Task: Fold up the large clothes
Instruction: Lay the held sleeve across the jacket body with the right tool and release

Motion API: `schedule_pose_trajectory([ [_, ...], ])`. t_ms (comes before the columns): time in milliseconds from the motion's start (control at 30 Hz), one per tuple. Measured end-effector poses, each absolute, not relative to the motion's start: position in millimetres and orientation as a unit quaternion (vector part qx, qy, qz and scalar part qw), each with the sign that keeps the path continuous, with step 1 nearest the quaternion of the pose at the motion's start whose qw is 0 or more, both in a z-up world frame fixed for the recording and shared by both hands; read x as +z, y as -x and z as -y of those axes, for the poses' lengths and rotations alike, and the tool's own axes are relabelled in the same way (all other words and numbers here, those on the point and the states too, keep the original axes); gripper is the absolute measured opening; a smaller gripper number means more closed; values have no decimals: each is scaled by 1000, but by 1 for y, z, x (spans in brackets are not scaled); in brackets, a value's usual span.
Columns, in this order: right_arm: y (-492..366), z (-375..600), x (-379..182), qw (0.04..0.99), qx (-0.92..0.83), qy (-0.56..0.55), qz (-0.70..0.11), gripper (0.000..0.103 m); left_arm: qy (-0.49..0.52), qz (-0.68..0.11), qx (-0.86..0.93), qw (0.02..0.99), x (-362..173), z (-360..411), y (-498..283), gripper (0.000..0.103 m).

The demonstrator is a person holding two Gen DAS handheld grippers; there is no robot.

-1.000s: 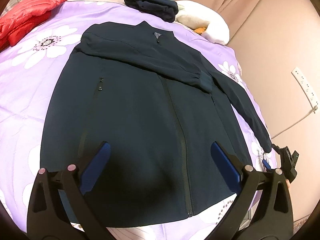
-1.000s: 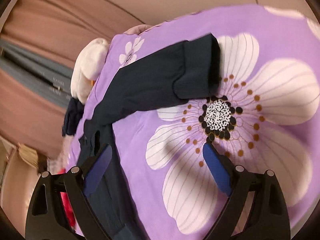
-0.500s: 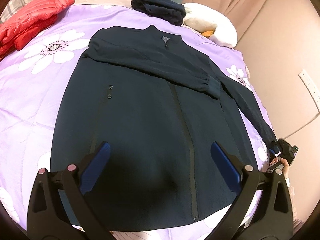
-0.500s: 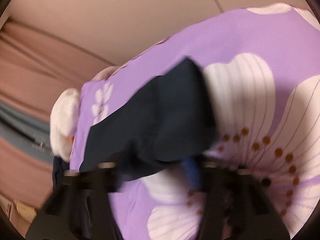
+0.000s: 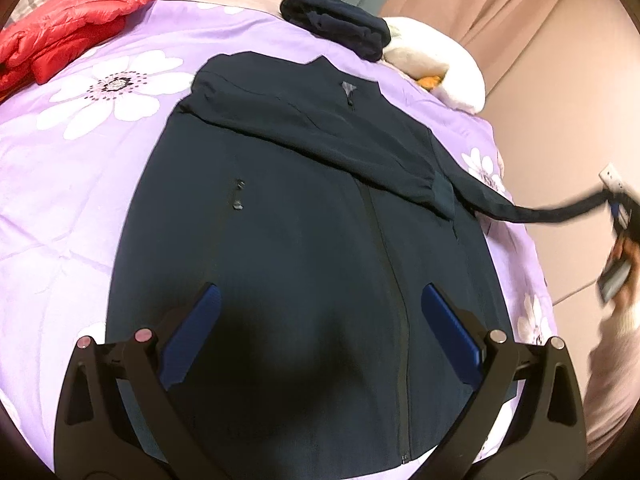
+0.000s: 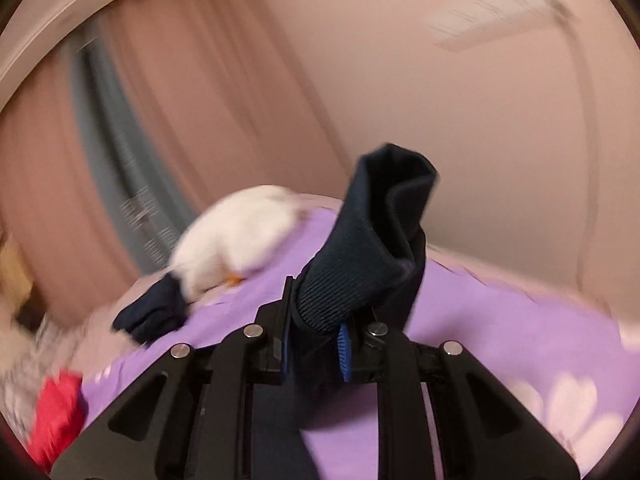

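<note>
My left gripper (image 5: 320, 320) wide apart, nothing between fingers, above jacket (image 5: 304, 248) hem. Jacket flat, front up, on purple bedspread (image 5: 80, 184); one sleeve folded across chest. My right gripper (image 6: 314, 350) closing on other sleeve's cuff (image 6: 360, 264), cuff pinched between pads, sleeve raised off bed.

Left gripper (image 5: 320, 320): jaws spread wide, nothing between them. Right gripper (image 6: 314, 350): jaws closing, pinching the ribbed sleeve cuff (image 6: 360, 264) between them.
</note>
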State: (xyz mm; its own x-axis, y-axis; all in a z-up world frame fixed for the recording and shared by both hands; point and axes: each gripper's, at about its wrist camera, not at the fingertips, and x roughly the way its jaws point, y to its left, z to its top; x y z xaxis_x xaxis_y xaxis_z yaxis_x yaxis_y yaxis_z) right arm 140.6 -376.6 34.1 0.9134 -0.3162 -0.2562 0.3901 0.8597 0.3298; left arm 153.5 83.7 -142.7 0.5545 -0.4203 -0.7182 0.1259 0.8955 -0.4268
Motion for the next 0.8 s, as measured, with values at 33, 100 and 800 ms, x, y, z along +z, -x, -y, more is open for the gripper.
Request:
schedule_pose_trajectory([
  [33,-165,352,49,969,-165,-155,-103,18,170,-442,-155,867,-142,-88,-154,101],
  [100,-207,287,68,982,-119,-75,-123,18,181,-438,-148,868,-142,-101,-156,101],
  [800,-227,122,-151,911,139,68,-383,68,268,-443,-115,848,-167,-180,-210,101],
])
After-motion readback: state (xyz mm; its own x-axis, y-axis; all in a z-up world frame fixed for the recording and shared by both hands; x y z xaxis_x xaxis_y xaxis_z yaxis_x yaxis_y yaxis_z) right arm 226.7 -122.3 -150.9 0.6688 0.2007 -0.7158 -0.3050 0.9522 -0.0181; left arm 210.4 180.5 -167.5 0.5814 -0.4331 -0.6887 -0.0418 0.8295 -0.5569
